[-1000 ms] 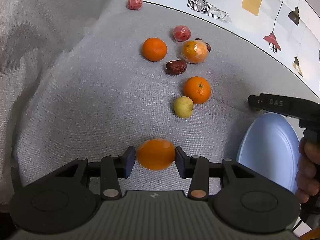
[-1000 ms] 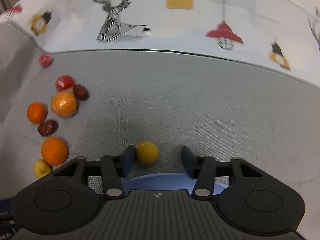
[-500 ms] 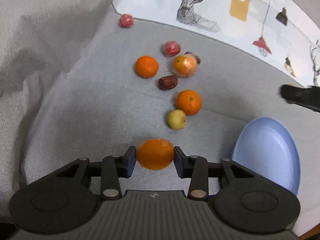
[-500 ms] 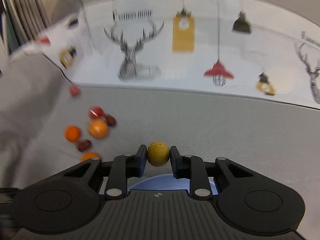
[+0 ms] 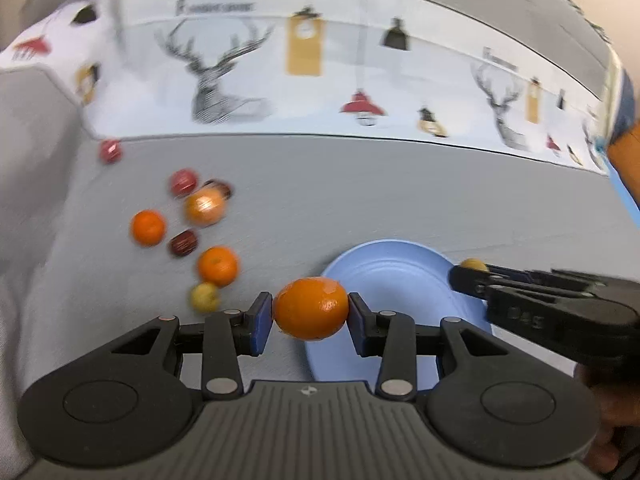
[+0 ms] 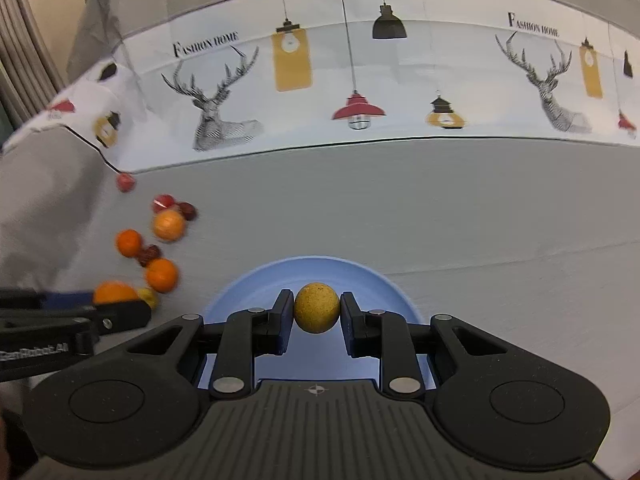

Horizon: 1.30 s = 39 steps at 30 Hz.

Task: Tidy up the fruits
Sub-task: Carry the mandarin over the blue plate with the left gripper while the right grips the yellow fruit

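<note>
My left gripper is shut on an orange and holds it at the left rim of the light blue plate. My right gripper is shut on a small yellow fruit and holds it over the same plate. In the left wrist view the right gripper comes in over the plate's right rim with the yellow fruit just showing. In the right wrist view the left gripper sits left of the plate with the orange.
Several loose fruits lie on the grey cloth left of the plate: oranges, a wrapped orange, dark red dates, red wrapped pieces and a small yellow-green fruit. A printed deer-and-lamp backdrop stands behind.
Both grippers have moved toward the plate with their fruits. The left gripper swung right to the plate's left rim. The right gripper now holds the yellow fruit over the plate.
</note>
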Each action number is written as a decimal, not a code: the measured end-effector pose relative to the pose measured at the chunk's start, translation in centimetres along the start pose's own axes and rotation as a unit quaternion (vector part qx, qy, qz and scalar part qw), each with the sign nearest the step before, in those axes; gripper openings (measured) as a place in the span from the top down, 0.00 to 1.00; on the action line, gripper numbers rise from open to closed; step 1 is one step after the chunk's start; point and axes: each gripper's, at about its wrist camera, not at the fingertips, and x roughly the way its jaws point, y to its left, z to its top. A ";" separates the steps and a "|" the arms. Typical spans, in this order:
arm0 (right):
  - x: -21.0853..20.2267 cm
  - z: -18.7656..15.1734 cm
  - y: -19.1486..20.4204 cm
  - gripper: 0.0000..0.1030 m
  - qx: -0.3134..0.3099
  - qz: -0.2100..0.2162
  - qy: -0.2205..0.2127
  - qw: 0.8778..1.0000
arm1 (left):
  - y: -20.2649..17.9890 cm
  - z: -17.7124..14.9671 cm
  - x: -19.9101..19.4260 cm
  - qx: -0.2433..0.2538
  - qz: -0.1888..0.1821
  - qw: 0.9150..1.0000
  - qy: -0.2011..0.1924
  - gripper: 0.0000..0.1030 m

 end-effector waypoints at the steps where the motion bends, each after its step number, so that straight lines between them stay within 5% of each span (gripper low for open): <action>1: 0.2 -0.1 -0.1 0.74 -0.005 -0.008 0.003 1.000 | -0.7 -0.7 0.5 0.018 0.003 1.000 -0.007 0.57; 3: 0.5 -0.3 -0.4 0.74 -0.006 -0.013 0.008 1.000 | -1.9 -2.4 2.3 0.044 0.018 0.999 0.019 0.58; 5: 0.9 -0.4 -0.5 0.74 -0.010 -0.013 0.013 1.000 | -1.9 -2.7 3.3 0.019 -0.006 0.999 0.042 0.58; 9: 1.6 -0.2 0.0 0.74 -0.026 -0.019 0.015 0.999 | -3.3 -2.5 4.4 0.062 0.013 0.998 0.027 0.58; 15: 2.1 0.0 -0.1 0.74 -0.029 -0.023 0.021 0.999 | -2.4 -2.4 5.4 0.018 -0.022 0.998 0.049 0.58; 39: 2.3 -0.4 -0.6 0.74 -0.027 -0.027 0.031 0.999 | -3.1 -2.3 5.2 0.019 -0.048 0.998 0.042 0.57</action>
